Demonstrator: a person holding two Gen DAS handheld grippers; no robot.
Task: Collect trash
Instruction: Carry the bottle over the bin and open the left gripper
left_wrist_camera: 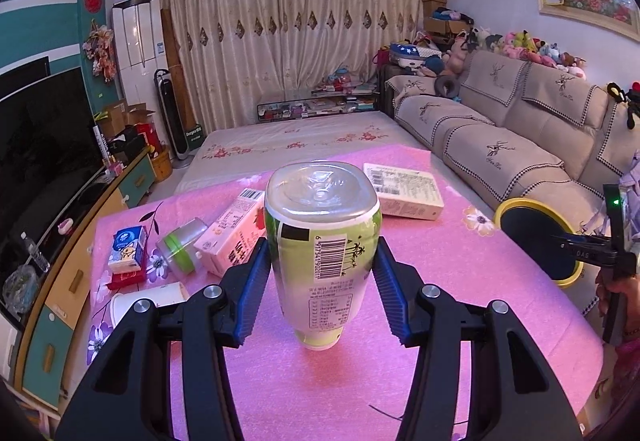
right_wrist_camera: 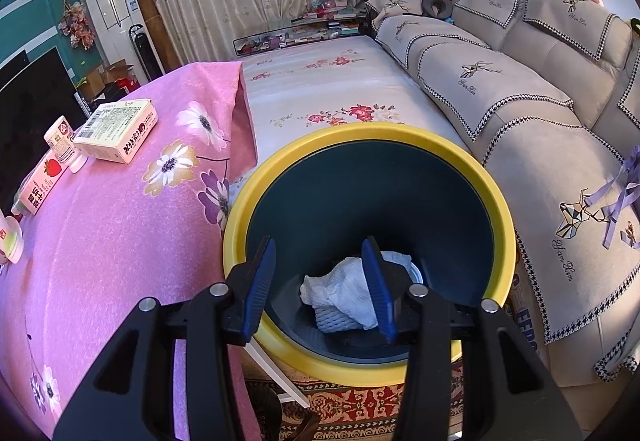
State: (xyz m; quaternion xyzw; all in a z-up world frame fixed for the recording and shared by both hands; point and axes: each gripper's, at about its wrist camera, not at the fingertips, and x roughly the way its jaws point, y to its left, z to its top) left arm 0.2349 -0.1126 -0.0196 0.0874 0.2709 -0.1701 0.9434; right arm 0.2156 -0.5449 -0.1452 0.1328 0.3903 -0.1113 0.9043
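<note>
Left gripper clamps an empty-looking green-labelled plastic bottle mid-body above the pink flowered tablecloth | likely light, slick, crushable | right gripper, jaws apart and empty, hangs over the yellow-rimmed dark bin | cartons beyond.

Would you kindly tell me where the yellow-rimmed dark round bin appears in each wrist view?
Left wrist view: the yellow-rimmed dark round bin sits at the right edge, beyond the pink tablecloth's corner, beside the sofa.
Right wrist view: it fills the lower centre, white crumpled paper inside, right tongs open above it.
Shared landmark: the flat cream cardboard box on the pink cloth.
</note>
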